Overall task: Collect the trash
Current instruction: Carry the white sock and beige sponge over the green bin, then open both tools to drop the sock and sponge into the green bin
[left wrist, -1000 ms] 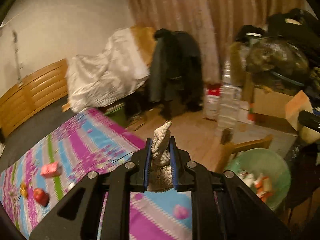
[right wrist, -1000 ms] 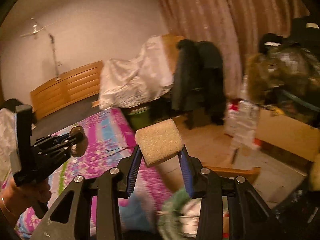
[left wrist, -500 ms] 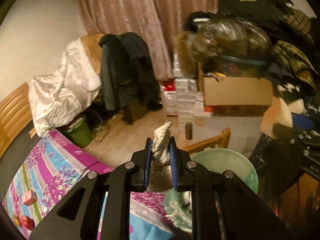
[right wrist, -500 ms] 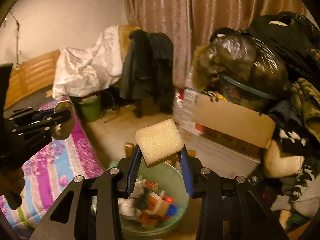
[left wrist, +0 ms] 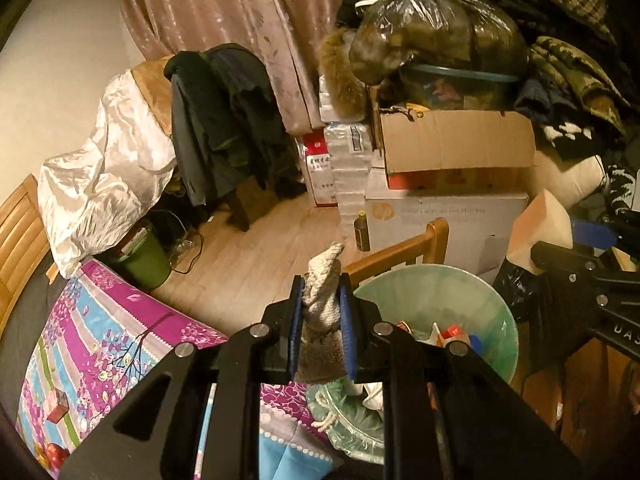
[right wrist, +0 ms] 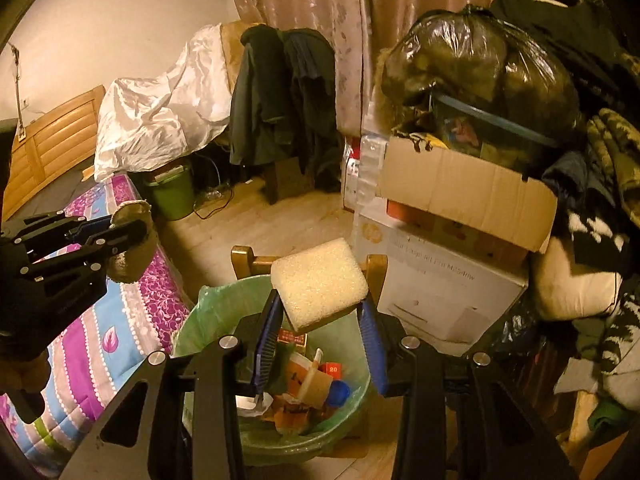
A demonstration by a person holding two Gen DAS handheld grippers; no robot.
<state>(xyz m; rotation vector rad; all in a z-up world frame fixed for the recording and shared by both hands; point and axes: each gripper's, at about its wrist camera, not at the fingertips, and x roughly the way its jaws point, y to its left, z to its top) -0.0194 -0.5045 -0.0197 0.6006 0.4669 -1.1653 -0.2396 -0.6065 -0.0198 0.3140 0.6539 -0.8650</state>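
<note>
My sponge [right wrist: 319,282] is pale yellow, my rag [left wrist: 323,298] grey-beige. The bin [right wrist: 208,320] is green; the bedspread [left wrist: 104,344] has magenta, blue and grey floral stripes.

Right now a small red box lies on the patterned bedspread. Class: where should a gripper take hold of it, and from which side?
Grip the small red box across its two narrow opposite faces, coming down from above. It lies flat and alone on the bedspread, with flat parallel sides for the pads and clear cloth around it. It is small in view, so its exact turn is uncertain.

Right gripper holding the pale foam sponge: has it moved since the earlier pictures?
Yes. The right gripper with the sponge now hangs over the green-lined bin.
</note>
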